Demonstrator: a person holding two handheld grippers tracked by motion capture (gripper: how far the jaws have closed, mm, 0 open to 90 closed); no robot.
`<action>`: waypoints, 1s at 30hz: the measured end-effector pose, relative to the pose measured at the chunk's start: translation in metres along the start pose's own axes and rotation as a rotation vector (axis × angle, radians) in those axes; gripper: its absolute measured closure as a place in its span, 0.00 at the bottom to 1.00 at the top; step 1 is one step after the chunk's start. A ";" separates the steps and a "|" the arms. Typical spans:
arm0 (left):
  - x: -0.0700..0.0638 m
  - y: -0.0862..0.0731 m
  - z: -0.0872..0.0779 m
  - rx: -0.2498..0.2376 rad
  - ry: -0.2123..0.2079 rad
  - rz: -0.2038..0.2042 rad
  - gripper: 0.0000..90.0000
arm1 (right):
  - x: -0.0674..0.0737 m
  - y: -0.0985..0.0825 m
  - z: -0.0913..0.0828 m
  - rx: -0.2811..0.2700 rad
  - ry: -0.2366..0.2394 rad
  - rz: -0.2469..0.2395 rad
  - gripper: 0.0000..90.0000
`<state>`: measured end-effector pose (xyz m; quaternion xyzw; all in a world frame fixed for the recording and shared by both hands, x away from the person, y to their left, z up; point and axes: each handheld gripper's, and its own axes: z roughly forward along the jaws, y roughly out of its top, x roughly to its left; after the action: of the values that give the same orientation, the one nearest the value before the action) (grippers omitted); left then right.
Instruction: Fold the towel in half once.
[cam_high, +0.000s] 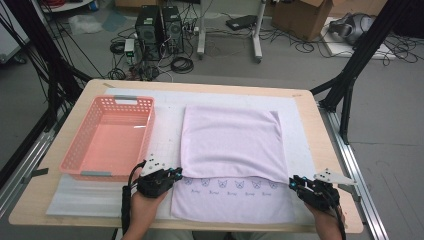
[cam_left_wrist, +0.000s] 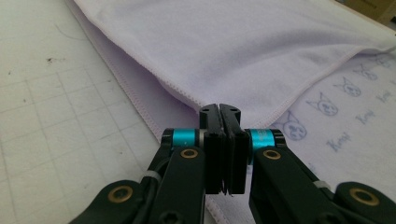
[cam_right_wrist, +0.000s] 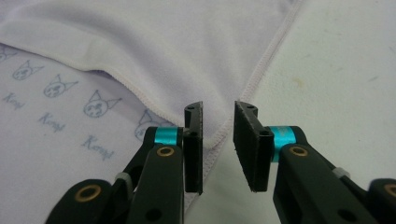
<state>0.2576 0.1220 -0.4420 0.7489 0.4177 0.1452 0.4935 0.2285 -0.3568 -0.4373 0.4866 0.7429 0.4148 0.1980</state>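
Towel (cam_high: 230, 145) lies folded in the middle of the high view, right of the pink basket (cam_high: 107, 137). At lower left, the left gripper (cam_high: 176, 173) has its jaws pressed together at the towel's edge, maybe pinching one layer, so a pull could undo the fold. At lower right, the right gripper (cam_high: 292, 181) has its jaws apart around the hem and could miss it.

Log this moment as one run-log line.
work: folding towel | left tongs: shut at folded edge, grip unclear | right tongs: open over right hem | basket: left of towel
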 end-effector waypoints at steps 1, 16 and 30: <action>0.001 0.000 -0.001 0.002 0.002 0.003 0.99 | 0.001 -0.001 0.002 0.012 0.001 -0.008 0.78; 0.003 -0.002 -0.007 -0.013 -0.006 -0.022 1.00 | 0.018 -0.001 0.017 0.103 -0.040 -0.177 0.95; 0.003 -0.003 -0.008 -0.025 -0.017 -0.044 1.00 | 0.008 0.000 0.017 0.069 0.013 -0.172 0.96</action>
<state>0.2530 0.1299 -0.4420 0.7345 0.4281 0.1331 0.5095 0.2363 -0.3423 -0.4464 0.4249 0.7972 0.3736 0.2109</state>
